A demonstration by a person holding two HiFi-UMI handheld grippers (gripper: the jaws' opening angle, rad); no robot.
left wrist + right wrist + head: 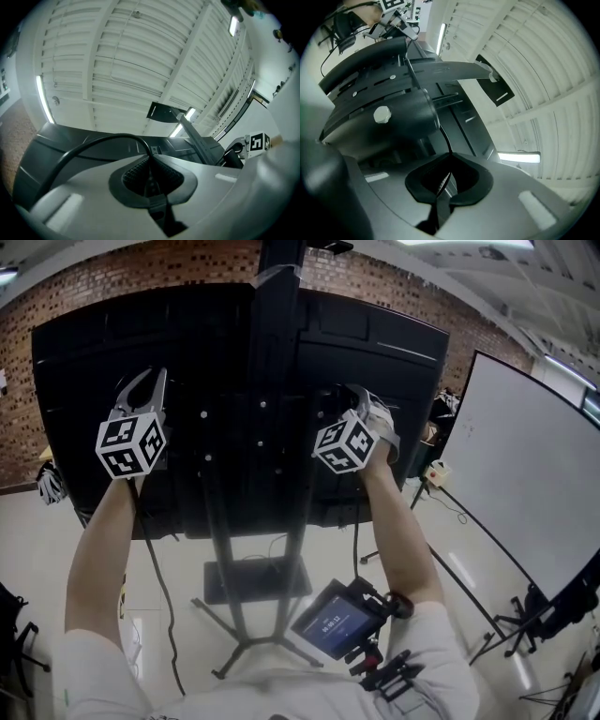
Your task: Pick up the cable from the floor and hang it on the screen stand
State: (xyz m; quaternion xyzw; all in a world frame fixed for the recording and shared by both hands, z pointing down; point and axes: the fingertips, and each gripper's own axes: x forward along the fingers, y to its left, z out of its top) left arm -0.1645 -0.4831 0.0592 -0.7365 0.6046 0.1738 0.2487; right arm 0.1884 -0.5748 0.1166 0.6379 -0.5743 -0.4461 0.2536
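The screen stand (277,324) carries a big black screen (216,343), seen from behind. My left gripper (142,382) is raised against the screen's upper left, shut on the black cable (160,577), which hangs down past my forearm to the floor. In the left gripper view the cable (93,143) arcs left out of the left gripper (150,161). My right gripper (362,396) is up by the screen's back, right of the pole. In its own view the right gripper (449,160) is shut on a thin stretch of the cable (442,135) running up behind a black bracket (398,117).
A whiteboard (530,465) on a tripod stands at the right. A brick wall (141,277) is behind the screen. The stand's base plate (255,579) and splayed legs (232,645) sit on the pale floor below. A small device with a lit display (336,620) hangs at my chest.
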